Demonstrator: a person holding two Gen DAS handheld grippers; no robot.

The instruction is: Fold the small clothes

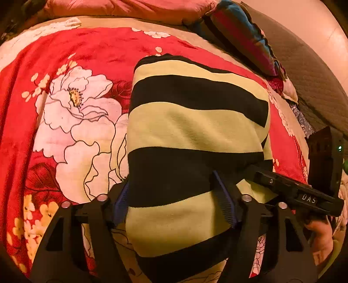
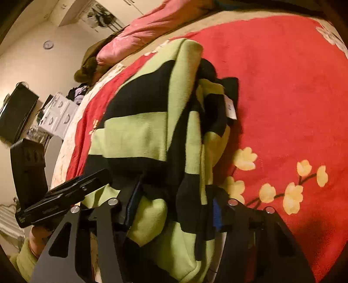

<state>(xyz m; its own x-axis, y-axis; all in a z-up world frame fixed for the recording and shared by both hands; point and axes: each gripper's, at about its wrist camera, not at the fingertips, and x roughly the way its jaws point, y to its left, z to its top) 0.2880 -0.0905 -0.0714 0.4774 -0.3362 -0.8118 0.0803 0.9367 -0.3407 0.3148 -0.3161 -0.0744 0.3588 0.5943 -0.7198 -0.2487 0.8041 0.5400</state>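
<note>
On red floral plush blanket (image 1: 91, 50), both the left gripper (image 1: 174, 204) and right gripper (image 2: 174, 209) pinch bunched folds of the green-and-black striped knit garment (image 1: 195, 122).

Right claw (image 2: 174, 209) pads pinch bunched green-black striped garment (image 2: 139, 130) on red floral blanket (image 2: 282, 98).

I see a red blanket (image 1: 91, 54) with big white flowers spread across most of the frame. A pink quilt (image 1: 130, 10) is bunched along the top edge. At the far left of the right wrist view I see a black monitor (image 2: 18, 108) and stacked white boxes (image 2: 57, 115).
</note>
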